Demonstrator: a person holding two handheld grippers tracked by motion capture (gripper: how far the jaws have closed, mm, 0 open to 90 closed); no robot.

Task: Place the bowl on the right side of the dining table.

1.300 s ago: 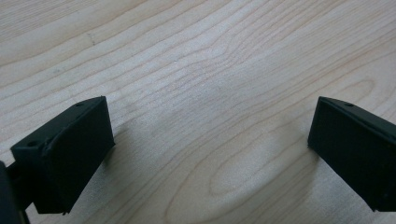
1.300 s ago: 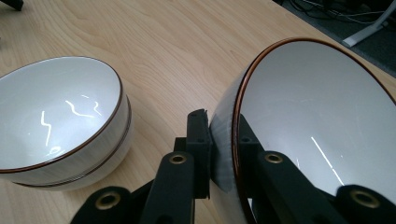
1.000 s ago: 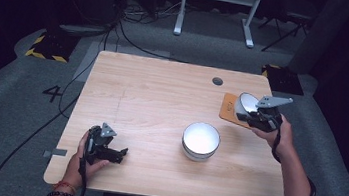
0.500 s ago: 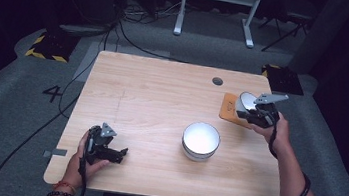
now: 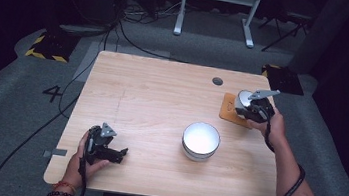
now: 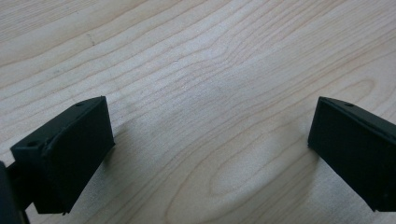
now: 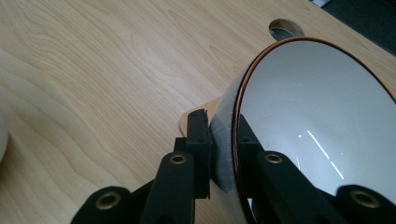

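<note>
Two grippers are at work. The right gripper (image 7: 222,154) clamps the wall of a white cup (image 7: 317,121), one jaw outside and one inside its brown rim, holding it tilted over an orange coaster (image 5: 234,111) at the table's (image 5: 152,100) right edge. My guess is the step in hand is setting the cup down there; next it needs levelling, lowering, then letting go. A white bowl (image 5: 201,140) stands well to the left of that gripper. The left gripper (image 5: 114,152) rests spread and empty on bare wood.
</note>
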